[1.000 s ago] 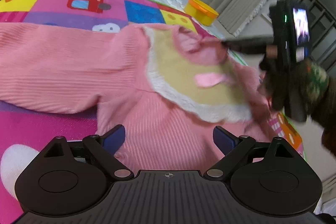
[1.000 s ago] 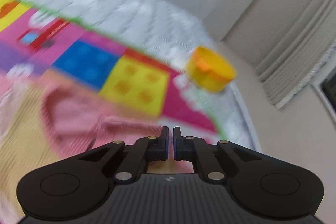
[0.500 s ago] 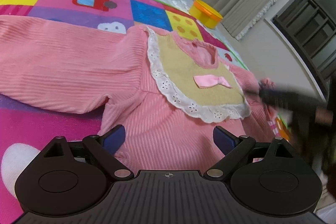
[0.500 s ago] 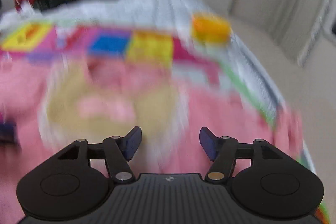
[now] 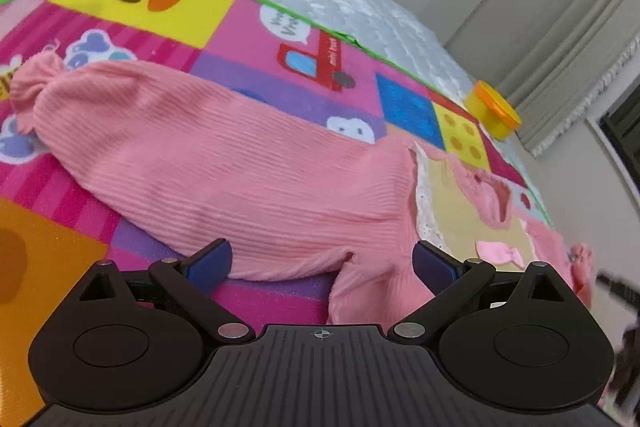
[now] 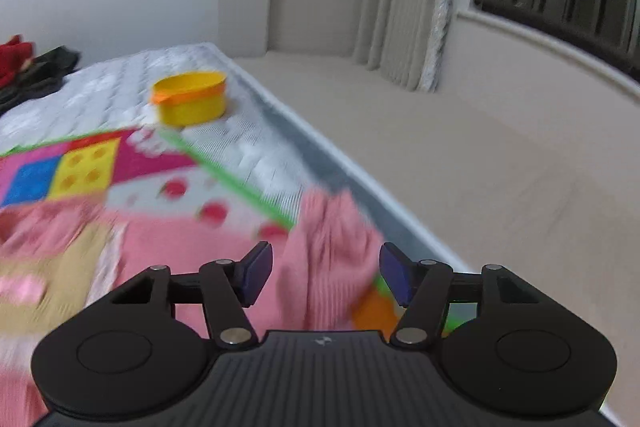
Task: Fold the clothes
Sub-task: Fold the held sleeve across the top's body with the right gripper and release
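Pink ribbed baby top (image 5: 248,163) spread flat on the colourful play mat (image 5: 132,11), both grippers wide apart and empty

The knit looks soft, light and limp, so it should drape and bunch rather than hold a crease; the gathered cuffs and the seams are likely the surest places to pinch. The left gripper (image 5: 320,263) hangs low over the underarm, its long sleeve stretching away to the far cuff (image 5: 34,79). The right gripper (image 6: 326,273) straddles the other sleeve's cuff (image 6: 332,227) at the mat's edge, near the yellow tub (image 6: 190,99). A second ago the right jaws were closed at the collar; now they stand parted, and the left view has swung toward the long sleeve
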Demonstrator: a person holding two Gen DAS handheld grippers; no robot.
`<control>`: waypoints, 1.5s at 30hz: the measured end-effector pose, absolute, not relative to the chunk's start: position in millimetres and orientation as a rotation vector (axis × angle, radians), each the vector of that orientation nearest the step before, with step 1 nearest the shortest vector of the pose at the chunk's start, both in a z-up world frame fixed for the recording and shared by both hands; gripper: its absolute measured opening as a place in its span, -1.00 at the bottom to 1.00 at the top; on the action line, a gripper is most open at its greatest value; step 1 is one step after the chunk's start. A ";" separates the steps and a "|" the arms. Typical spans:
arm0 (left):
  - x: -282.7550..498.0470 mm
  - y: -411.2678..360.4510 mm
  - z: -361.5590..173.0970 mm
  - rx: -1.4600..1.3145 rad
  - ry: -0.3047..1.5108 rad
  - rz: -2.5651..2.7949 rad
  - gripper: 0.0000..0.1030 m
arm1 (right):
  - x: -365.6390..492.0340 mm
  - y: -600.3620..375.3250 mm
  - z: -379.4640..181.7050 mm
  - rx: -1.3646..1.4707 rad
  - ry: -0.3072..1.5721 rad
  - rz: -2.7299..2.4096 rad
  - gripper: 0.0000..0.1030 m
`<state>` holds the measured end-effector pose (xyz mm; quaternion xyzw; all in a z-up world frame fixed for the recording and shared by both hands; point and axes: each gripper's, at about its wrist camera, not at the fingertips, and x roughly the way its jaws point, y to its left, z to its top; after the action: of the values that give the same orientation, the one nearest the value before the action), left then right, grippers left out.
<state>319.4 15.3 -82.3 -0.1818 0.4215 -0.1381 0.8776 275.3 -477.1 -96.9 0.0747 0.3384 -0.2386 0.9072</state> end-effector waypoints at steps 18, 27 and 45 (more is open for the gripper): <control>318.4 31.5 -76.7 -0.463 0.878 -0.233 1.00 | 254.0 -427.7 35.4 0.133 0.420 -0.347 -0.86; 321.5 56.4 -74.3 -0.557 0.888 -0.171 1.00 | 303.1 -275.5 -11.7 0.000 0.583 0.027 -0.85; 303.5 75.1 -78.7 -0.791 0.900 -0.078 0.87 | 188.2 -318.2 -41.9 0.321 0.550 -0.069 0.50</control>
<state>303.5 75.1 -78.7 -0.3724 0.4235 -0.0367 0.8250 188.2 -318.2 -41.9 0.1579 0.2704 -0.0337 0.9491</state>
